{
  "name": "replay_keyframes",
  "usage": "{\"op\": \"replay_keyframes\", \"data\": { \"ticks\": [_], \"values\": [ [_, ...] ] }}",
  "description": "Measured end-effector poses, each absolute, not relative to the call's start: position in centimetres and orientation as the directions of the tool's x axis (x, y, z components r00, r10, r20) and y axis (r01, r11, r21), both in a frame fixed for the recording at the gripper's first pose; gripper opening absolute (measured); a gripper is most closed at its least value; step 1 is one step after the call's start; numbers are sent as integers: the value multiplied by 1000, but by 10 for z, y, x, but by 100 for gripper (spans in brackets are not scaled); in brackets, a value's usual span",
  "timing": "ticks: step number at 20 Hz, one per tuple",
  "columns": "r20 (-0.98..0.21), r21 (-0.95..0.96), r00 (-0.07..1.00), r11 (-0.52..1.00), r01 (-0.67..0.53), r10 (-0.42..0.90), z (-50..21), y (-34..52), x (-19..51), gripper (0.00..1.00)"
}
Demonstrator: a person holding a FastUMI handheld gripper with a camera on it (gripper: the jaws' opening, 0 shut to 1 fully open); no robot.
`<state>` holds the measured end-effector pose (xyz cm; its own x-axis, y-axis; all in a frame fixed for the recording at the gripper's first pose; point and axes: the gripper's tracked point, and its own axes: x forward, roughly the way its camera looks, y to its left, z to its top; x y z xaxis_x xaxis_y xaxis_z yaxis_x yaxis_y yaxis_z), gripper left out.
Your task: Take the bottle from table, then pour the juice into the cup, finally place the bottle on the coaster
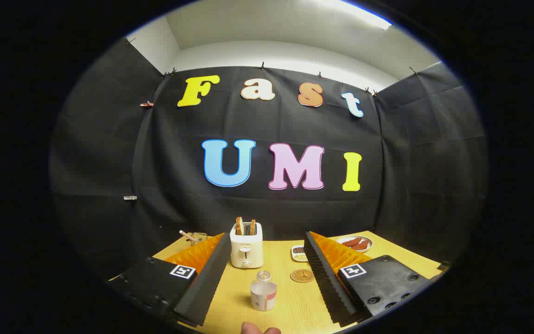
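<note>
Gripper view: the gripper (pixel 267 273) hangs above the yellow wooden table (pixel 290 306), its ridged fingers (pixel 209 278) spread wide, gripping nothing. Between them stands a small clear cylindrical bottle (pixel 263 291), capless, touching neither. A round embossed coaster (pixel 302 275) lies just beside it. Beyond, toward the far edge: a white toaster (pixel 246 250) holding toast, a small dish (pixel 299 253), a sausage plate (pixel 355 242).

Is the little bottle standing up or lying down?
Standing up: the bottle rests on its base, neck upward, between the open gripper fingers.
</note>
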<state>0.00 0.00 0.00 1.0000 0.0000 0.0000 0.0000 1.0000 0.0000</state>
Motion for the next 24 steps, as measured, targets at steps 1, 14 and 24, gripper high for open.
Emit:
{"op": "replay_keyframes", "data": {
  "ticks": [1,14,24],
  "values": [
    [-1,-1,1000,1000,1,-1,-1,0,-1,97],
    [-46,34,999,999,18,-16,-31,0,12,97],
    [-77,32,995,997,71,-69,-99,-1,16,97]
  ]
}}
